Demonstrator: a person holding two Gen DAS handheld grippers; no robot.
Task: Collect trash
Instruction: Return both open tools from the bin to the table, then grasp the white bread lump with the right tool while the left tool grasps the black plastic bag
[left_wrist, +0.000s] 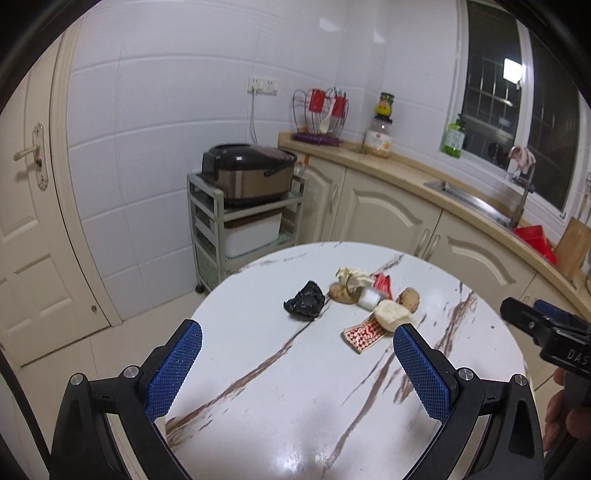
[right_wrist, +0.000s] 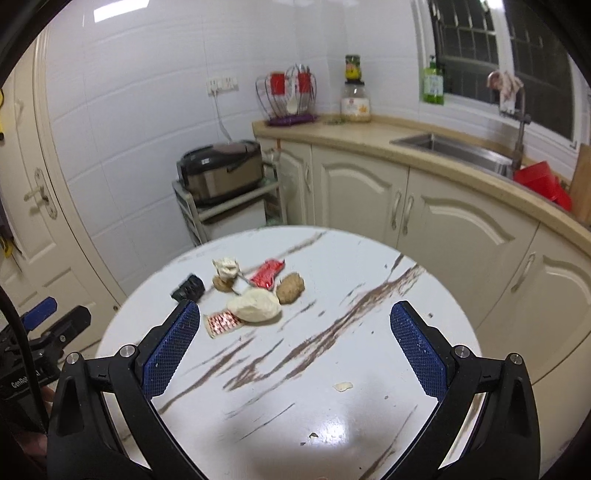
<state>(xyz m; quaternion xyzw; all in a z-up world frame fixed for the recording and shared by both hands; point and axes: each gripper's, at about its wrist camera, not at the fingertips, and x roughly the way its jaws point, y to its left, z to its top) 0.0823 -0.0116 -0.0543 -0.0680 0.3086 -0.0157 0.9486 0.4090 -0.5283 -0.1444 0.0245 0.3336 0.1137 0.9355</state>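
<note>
The left claw (left_wrist: 297, 341) is held wide apart above the near part of the round marble-patterned desk (left_wrist: 258, 406), nothing between its blue pads. The right claw (right_wrist: 294, 325) is likewise spread wide and empty over the desk. A small pale scrap (right_wrist: 342, 386) is noted on the desk just ahead of the right claw. Farther in, the trash is found clustered near the desk's middle: a red-patterned wrapper (left_wrist: 364, 335), a pale lump (left_wrist: 392, 314) touching it, a crumpled black bag (left_wrist: 305, 300) to the left, two brown lumps (left_wrist: 409, 298), a red packet (left_wrist: 382, 283) and crumpled white paper (left_wrist: 351, 276). Beyond, a rice cooker (left_wrist: 247, 171) is seen on a cart.
</note>
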